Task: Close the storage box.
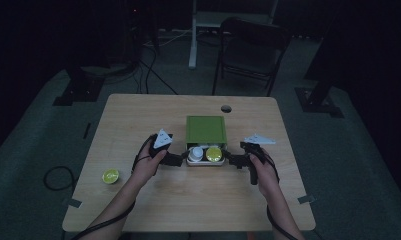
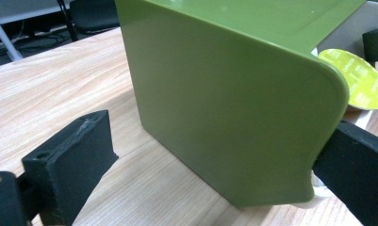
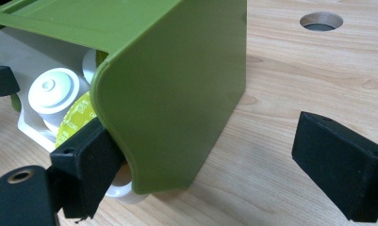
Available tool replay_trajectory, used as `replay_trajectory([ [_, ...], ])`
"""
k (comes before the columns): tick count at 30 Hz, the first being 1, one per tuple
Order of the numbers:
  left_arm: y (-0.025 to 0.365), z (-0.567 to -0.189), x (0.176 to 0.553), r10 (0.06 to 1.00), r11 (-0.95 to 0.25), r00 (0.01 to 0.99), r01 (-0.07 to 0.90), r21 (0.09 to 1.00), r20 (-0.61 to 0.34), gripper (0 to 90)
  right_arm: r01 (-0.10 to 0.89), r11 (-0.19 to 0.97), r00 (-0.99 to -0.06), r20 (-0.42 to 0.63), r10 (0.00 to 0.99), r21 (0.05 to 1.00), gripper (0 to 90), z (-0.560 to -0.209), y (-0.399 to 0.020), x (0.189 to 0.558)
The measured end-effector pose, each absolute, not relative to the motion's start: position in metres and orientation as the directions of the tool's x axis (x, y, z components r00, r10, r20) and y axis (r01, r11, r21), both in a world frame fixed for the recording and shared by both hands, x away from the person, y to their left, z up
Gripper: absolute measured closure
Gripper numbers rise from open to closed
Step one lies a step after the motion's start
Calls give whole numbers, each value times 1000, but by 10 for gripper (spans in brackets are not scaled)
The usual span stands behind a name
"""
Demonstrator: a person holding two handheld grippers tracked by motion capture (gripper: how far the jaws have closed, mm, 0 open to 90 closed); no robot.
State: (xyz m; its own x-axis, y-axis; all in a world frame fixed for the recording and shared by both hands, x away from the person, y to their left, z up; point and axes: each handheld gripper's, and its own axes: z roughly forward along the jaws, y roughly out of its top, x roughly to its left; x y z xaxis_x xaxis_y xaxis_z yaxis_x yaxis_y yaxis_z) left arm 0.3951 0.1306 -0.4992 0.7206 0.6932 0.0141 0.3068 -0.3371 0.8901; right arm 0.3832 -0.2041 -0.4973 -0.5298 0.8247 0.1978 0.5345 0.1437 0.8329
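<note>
A green box [image 1: 206, 129] stands mid-table with its white drawer [image 1: 204, 162] pulled out toward me. In the drawer lie a white capsule [image 1: 196, 152] and a yellow-green foil-topped capsule [image 1: 213, 154]. My left gripper [image 1: 180, 159] sits at the drawer's left end, open. In the left gripper view the box's [image 2: 234, 103] front corner stands between the wide jaws; one jaw rests by the drawer [image 2: 314, 200], the other is clear of the box. My right gripper [image 1: 231, 159] is at the drawer's right end, open. In the right gripper view one jaw touches the drawer [image 3: 120, 190] under the box [image 3: 177, 84] corner.
A loose yellow-green capsule [image 1: 110, 176] lies near the table's front left. A round cable hole [image 1: 226, 108] is behind the box. A dark chair [image 1: 250, 50] and stand legs are on the floor beyond the wooden table [image 1: 138, 125].
</note>
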Motion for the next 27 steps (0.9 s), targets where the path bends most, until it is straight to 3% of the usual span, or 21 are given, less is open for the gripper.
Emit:
replay_trajectory([
  [15,121,-489,386,668,-333,744,313,889,-12,62,503,141,-535,179,825,853,97,-494,-202,378],
  [27,134,-484,379,750,-256,661,336,906,-33,62,485,155,-542,157,826,861,97,-490,-208,370],
])
